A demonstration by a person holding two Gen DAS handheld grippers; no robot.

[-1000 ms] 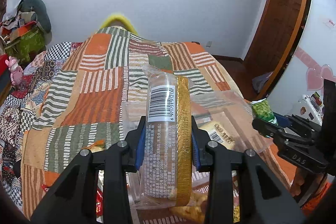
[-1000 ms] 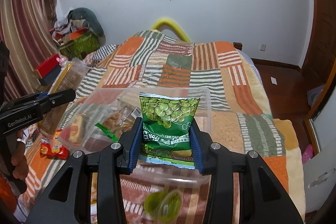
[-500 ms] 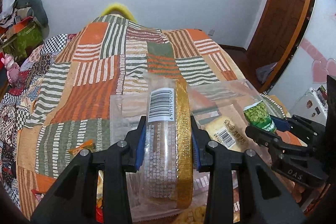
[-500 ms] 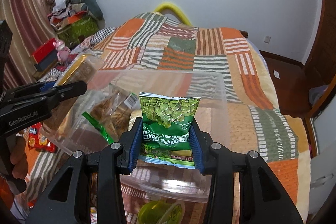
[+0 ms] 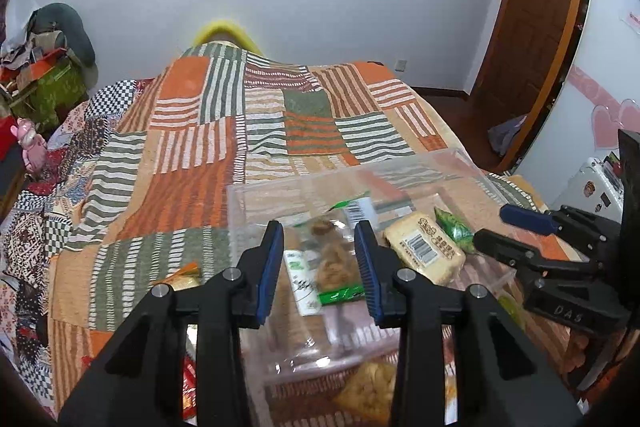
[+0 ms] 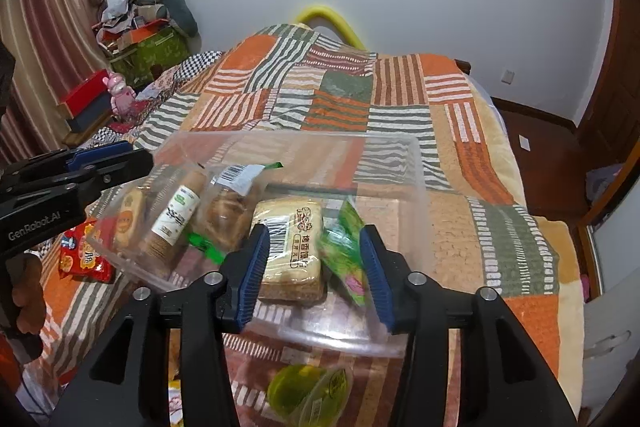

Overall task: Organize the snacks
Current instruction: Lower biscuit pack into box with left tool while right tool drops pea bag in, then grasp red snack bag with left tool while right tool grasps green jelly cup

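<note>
A clear plastic bin (image 5: 460,163) (image 6: 416,163) sits on the patchwork bed. It holds a tube-shaped biscuit pack (image 6: 176,215) (image 5: 300,279), a bag of brown snacks (image 6: 228,211) (image 5: 332,259), a beige cake pack (image 6: 292,243) (image 5: 424,243) and a green pea bag (image 6: 348,251) (image 5: 454,229). My left gripper (image 5: 320,263) is open and empty above the bin's left part. My right gripper (image 6: 314,267) is open and empty above the cake pack and pea bag.
A red snack bag (image 6: 84,255) lies left of the bin. An orange-wrapped snack (image 5: 184,277) lies on the blanket. A yellow-green pack (image 6: 308,387) and a puffed-snack bag (image 5: 372,387) lie in front of the bin. Clutter stands at the far left (image 6: 140,39).
Both grippers have opened. The tube pack has dropped from the left gripper into the bin, and the pea bag has dropped from the right gripper into the bin.
</note>
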